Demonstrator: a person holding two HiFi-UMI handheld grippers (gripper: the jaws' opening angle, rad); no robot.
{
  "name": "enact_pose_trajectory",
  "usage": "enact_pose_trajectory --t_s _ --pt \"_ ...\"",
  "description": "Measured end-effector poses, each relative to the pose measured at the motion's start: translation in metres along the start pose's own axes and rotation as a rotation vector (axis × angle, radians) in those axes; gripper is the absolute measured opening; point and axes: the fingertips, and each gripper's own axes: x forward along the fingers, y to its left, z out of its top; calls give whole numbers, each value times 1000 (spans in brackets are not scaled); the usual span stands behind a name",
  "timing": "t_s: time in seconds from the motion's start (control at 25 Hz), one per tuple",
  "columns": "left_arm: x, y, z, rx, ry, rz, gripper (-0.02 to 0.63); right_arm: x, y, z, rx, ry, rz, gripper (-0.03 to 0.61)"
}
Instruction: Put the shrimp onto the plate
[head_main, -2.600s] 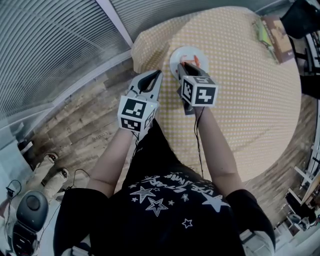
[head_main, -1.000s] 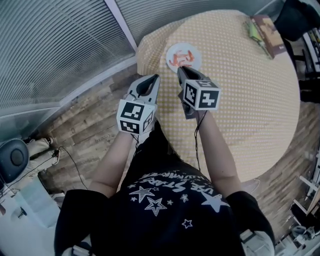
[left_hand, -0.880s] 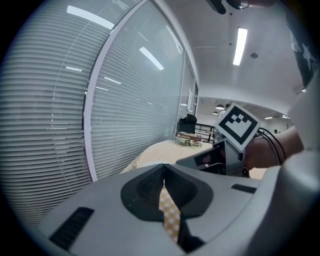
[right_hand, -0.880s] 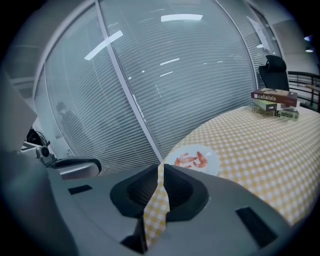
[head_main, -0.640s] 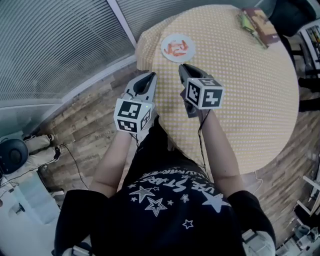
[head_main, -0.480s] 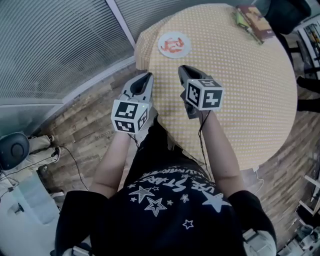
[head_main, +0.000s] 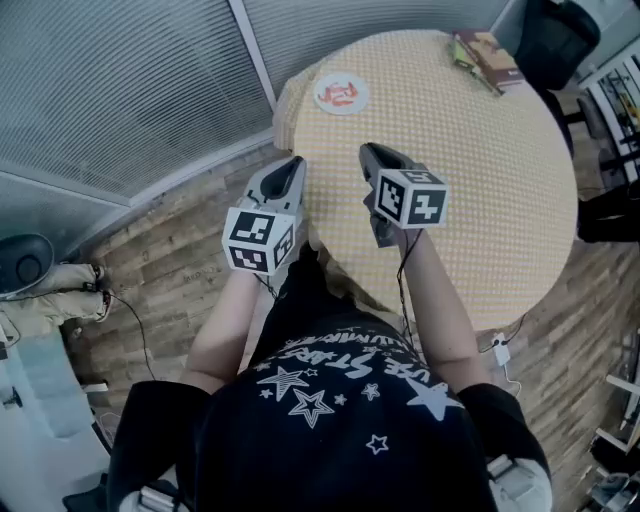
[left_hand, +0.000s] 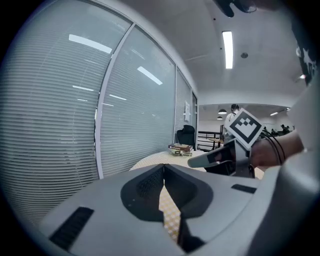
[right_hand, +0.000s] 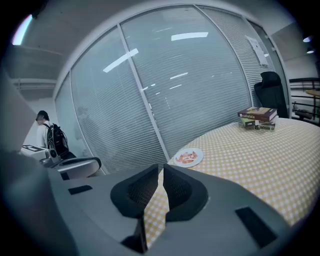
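Note:
A white plate (head_main: 341, 94) sits near the far left edge of the round yellow checked table (head_main: 480, 180), with orange shrimp (head_main: 342, 93) lying on it. In the right gripper view the plate (right_hand: 189, 157) and its shrimp (right_hand: 188, 159) are well ahead of the jaws. My right gripper (head_main: 368, 150) hangs over the table's near edge, shut and holding nothing. My left gripper (head_main: 288, 166) is off the table's left side above the wood floor, also shut and holding nothing. The left gripper view shows its closed jaws (left_hand: 164, 167) with the right gripper (left_hand: 200, 161) beside them.
A stack of books (head_main: 487, 55) lies at the table's far edge, with a black chair (head_main: 555, 40) behind it. A glass wall with blinds (head_main: 130, 80) runs along the left. A person with a backpack (right_hand: 50, 137) stands far left in the right gripper view.
The right gripper has drawn back from the plate, leaving the shrimp on it. Both grippers and the view have backed away from the table, so the plate now lies farther off.

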Motion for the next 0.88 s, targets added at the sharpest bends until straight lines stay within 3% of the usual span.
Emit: enact_pose_trajectory --t_s 0.24,0.56,0.88 --pt "-34 -34 8 11 -34 32 11 -49 4 -14 -17 -14 22 48" --pt "-55 -69 4 36 -13 43 11 -87 -6 -23 41 -57 32 44" --pt "-59 -64 6 40 -38 52 9 -91 22 -16 -51 -100 83 44"
